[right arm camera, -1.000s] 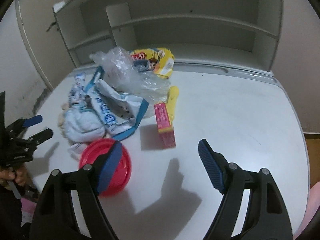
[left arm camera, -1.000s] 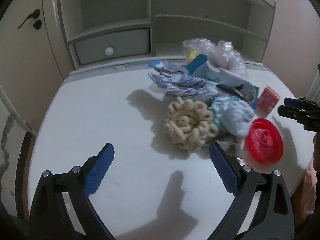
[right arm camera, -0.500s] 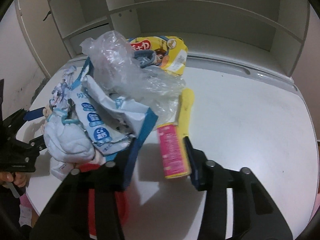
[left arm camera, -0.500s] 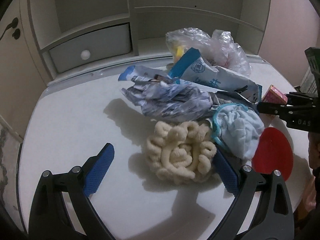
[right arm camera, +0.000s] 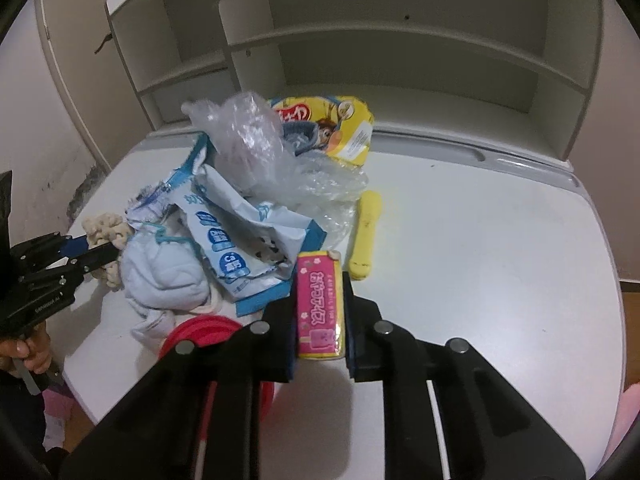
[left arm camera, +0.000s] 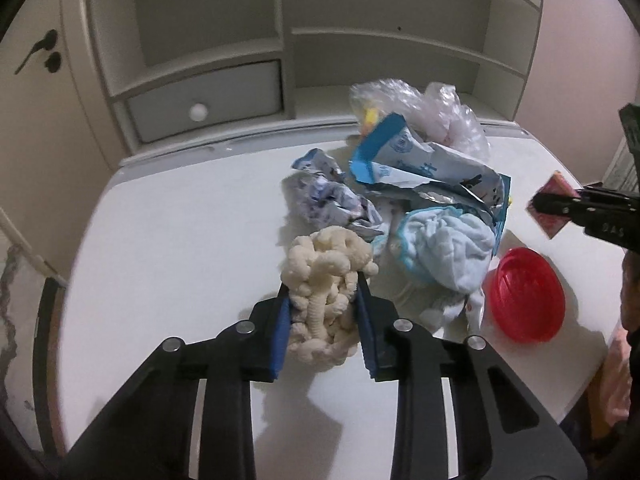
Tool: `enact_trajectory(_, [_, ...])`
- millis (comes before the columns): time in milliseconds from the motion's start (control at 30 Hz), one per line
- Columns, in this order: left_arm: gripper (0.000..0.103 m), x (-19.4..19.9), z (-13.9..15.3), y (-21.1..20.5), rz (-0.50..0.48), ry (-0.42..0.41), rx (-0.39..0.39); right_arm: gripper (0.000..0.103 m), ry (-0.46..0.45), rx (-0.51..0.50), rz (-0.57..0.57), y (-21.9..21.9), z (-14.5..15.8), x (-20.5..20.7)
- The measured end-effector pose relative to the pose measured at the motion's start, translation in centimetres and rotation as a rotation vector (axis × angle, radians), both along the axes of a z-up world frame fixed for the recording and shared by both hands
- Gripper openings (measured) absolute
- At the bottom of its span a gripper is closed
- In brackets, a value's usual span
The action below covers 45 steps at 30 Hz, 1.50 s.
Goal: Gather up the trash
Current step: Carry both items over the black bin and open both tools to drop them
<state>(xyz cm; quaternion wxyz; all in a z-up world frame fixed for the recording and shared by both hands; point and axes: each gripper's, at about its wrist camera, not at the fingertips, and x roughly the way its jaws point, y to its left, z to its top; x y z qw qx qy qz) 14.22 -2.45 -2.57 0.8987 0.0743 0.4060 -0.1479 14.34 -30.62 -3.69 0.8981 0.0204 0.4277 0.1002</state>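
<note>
Two grippers work a white desk (left arm camera: 168,248) strewn with trash. The left gripper (left arm camera: 323,322) is closing on a cream chenille bundle (left arm camera: 324,276); both blue pads press its sides, squeezing it narrow. In the left view that bundle sits at centre, with a crumpled wrapper (left arm camera: 332,204) at its 12 o'clock and a pale blue cloth (left arm camera: 448,248) at its 3 o'clock, touching it. A red lid (left arm camera: 528,294) lies at 3 o'clock of the cloth, near the desk edge. A blue-and-white pouch (left arm camera: 424,164) rests behind the cloth, with a clear plastic bag (left arm camera: 424,108) at its 12 o'clock.

The right gripper (right arm camera: 320,312) is closing too, its jaws clamped on a pink box (right arm camera: 320,308) held lengthwise between them. In the right view a yellow stick (right arm camera: 366,236) lies on the desk at the box's 1 o'clock, just beside it, and a yellow snack bag (right arm camera: 344,128) leans at the back, by the shelf unit (right arm camera: 400,32). A hand (right arm camera: 30,350) at 9 o'clock grips the left tool.
</note>
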Motion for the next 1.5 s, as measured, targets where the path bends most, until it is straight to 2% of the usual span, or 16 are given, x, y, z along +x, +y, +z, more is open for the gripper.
enact_trajectory(133, [0.028, -1.2, 1.5, 0.6, 0.032, -0.024, 0.000, 0.017, -0.032, 0.011, -0.026, -1.0, 1.4, -2.3])
enact_trajectory(233, [0.028, -2.3, 2.6, -1.1, 0.007, -0.037, -0.024, 0.017, -0.050, 0.020, -0.057, -2.2, 2.1, -4.6])
enact_trajectory(467, [0.028, -5.6, 3.6, -12.3, -0.220, -0.062, -0.069, 0.017, -0.065, 0.021, -0.207, -8.3, 2.8, -10.6])
enact_trajectory(833, [0.028, -13.0, 2.5, -33.3, -0.639, -0.023, -0.113, 0.017, -0.047, 0.018, -0.574, -24.5, 1.4, -23.4])
enact_trajectory(1067, [0.028, -19.3, -0.1, -44.9, -0.876, 0.036, -0.107, 0.017, -0.003, 0.045, -0.801, -32.2, -1.4, -32.2])
enact_trajectory(1233, [0.028, -23.1, -2.6, -50.7, -0.991, 0.074, -0.084, 0.017, 0.041, 0.083, -0.920, -35.9, -4.4, -37.1])
enact_trajectory(1367, [0.029, -24.8, -5.5, -54.0, -1.041, 0.109, -0.052, 0.017, 0.074, 0.120, -0.977, -38.0, -7.2, -39.7])
enact_trajectory(1500, [0.029, -25.8, -9.6, -56.8, -1.068, 0.148, -0.005, 0.017, 0.109, 0.167, -1.010, -39.6, -10.6, -41.0])
